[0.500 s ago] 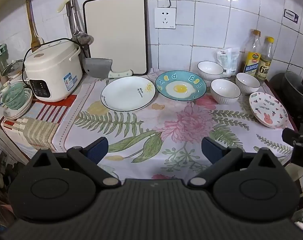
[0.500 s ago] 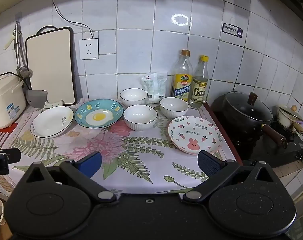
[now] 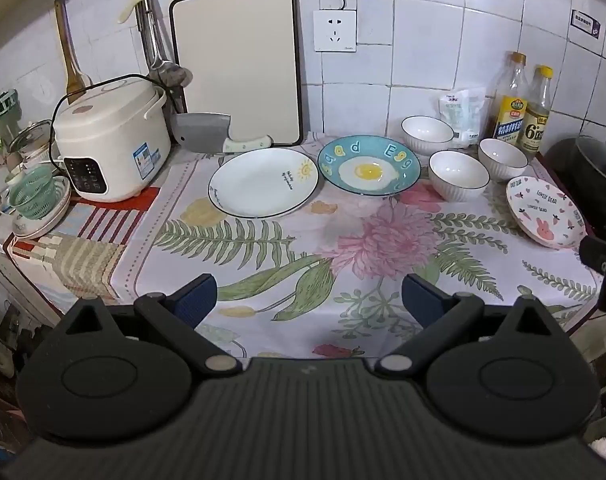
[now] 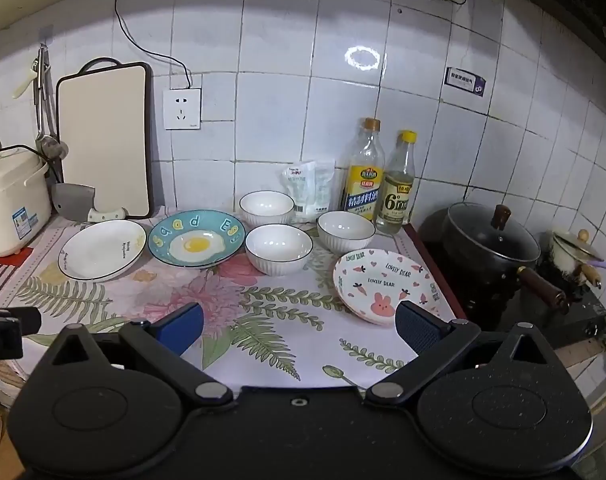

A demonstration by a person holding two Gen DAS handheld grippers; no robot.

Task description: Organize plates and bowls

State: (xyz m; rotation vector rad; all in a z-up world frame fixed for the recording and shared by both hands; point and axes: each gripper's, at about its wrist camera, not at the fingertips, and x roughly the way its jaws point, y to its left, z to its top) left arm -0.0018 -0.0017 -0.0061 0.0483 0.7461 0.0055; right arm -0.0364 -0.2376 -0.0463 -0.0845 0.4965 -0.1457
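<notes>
**Nothing picked up yet, everything laid out on the cloth**

No plate or bowl has been touched so far, going by how things lie. The left gripper (image 3: pixel 309 300) is held over the lower middle of its frame with its fingers spread wide and nothing between them, only the flowered cloth on the worktop (image 3: pixel 263 280) seen through the gap. Same for the right gripper (image 4: pixel 299 326): fingers fully released, nothing grasped, though its right fingertip is seen just in front of the rim of the bunny plate (image 4: pixel 385 280).

Where the dishes are, in the left view: the white plate (image 3: pixel 263 188) sits centre-left, the egg plate (image 3: pixel 369 164) just beside it to the right and possibly overlapping its rim (hard to tell). Three white bowls are clustered right of centre: a back bowl (image 3: pixel 427 134), a front bowl (image 3: pixel 459 174) and a right bowl (image 3: pixel 503 158), close together but apparently apart. The bunny plate is off alone at the right edge, near the black pot (image 4: pixel 491 240).

So this is judged to be the approach stage. A first pick has to be chosen; the bunny plate looks nearest to the right fingers. Plates would probably be stacked together and bowls nested. A rim grip is called for, with the fingers brought low and flat, since the plates are shallow and could slide on the cloth.
</notes>
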